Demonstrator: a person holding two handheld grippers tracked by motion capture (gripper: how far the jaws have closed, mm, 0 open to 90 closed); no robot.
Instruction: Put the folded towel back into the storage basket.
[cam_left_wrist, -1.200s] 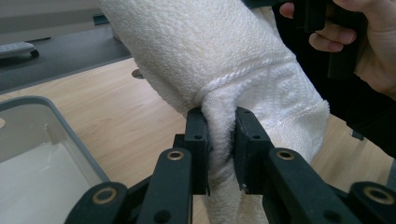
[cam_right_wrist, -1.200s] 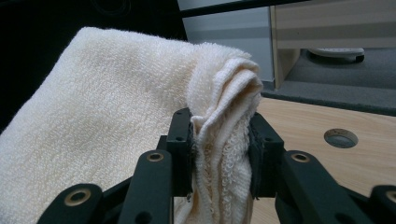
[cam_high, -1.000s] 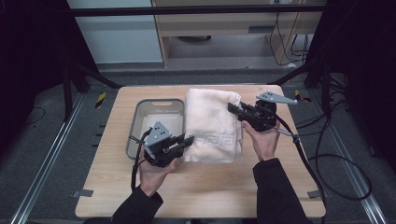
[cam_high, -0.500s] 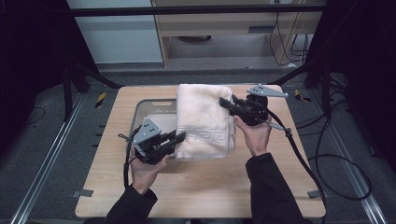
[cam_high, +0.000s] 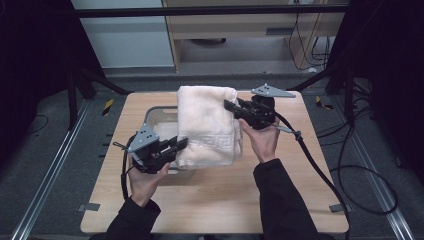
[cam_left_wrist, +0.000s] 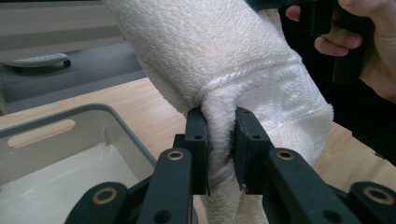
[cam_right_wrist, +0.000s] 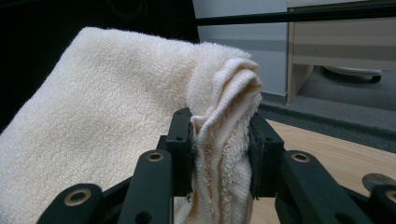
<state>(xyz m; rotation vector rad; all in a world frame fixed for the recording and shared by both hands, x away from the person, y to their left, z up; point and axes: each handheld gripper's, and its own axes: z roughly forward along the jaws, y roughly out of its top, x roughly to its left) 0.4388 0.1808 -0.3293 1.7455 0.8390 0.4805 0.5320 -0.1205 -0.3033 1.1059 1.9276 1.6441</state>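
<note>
The folded cream terry towel (cam_high: 207, 125) has been carried leftward and is held above the grey plastic bin (cam_high: 159, 119); it is clamped by left gripper (cam_high: 181, 144) and right gripper (cam_high: 232, 107); lowering seems due next.

You have a cream terry-cloth towel (cam_high: 207, 125), its looped pile rough and matt, with a flatter woven key-pattern band near one end. Your left gripper (cam_left_wrist: 219, 149) and right gripper (cam_right_wrist: 219, 154) are matt black plastic with brass-coloured rivets. The pale grey plastic bin (cam_left_wrist: 93, 121) looks smooth with a slight sheen. The light wooden table (cam_high: 220, 200) is smooth and matt.
</note>
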